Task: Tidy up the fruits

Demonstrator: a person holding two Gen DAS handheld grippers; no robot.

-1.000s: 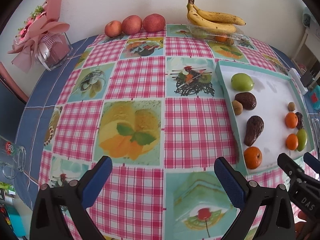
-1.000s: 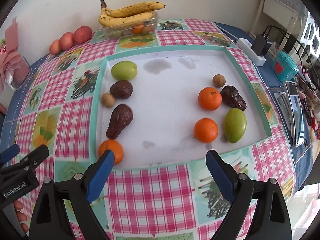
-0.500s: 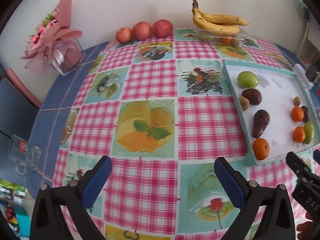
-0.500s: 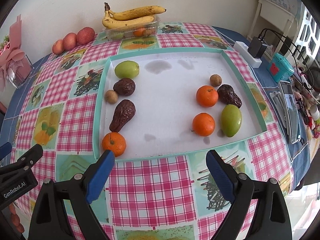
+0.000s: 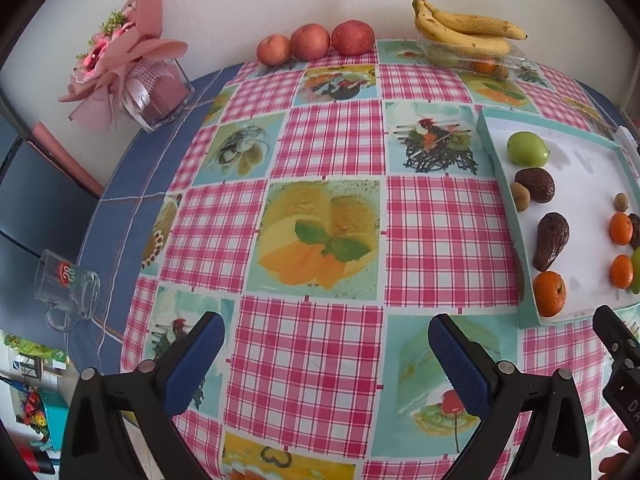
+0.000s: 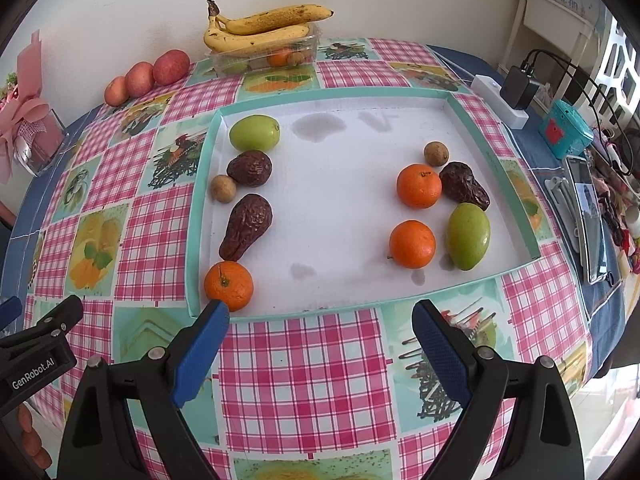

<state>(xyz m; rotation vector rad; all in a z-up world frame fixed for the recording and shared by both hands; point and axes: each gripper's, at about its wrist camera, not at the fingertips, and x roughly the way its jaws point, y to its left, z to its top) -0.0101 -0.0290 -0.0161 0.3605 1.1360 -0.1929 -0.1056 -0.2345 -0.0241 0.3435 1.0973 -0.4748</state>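
A shallow teal-rimmed white tray (image 6: 320, 94) (image 5: 516, 224) holds two groups of fruit. Left group: a green fruit (image 6: 254, 132), a dark wrinkled fruit (image 6: 249, 168), a small brown one (image 6: 223, 188), a dark pear-shaped fruit (image 6: 246, 226) and an orange (image 6: 229, 285) (image 5: 549, 294). Right group: a small brown fruit (image 6: 436, 153), two oranges (image 6: 419, 186) (image 6: 412, 243), a dark fruit (image 6: 464, 186) and a green fruit (image 6: 468, 236). My right gripper (image 6: 320, 326) is open and empty before the tray's near edge. My left gripper (image 5: 326, 336) is open and empty over the tablecloth, left of the tray.
Bananas (image 6: 260, 28) lie on a clear box of fruit at the back wall, with three red apples (image 5: 314, 42) to their left. A pink bouquet in a glass vase (image 5: 132, 68) and a glass mug (image 5: 66, 290) stand at the table's left. A phone (image 6: 588, 216), charger and teal box lie right of the tray.
Both grippers have pulled back and up from the table, so more of the cloth and tray shows. The fruit has not moved. Both stay open.
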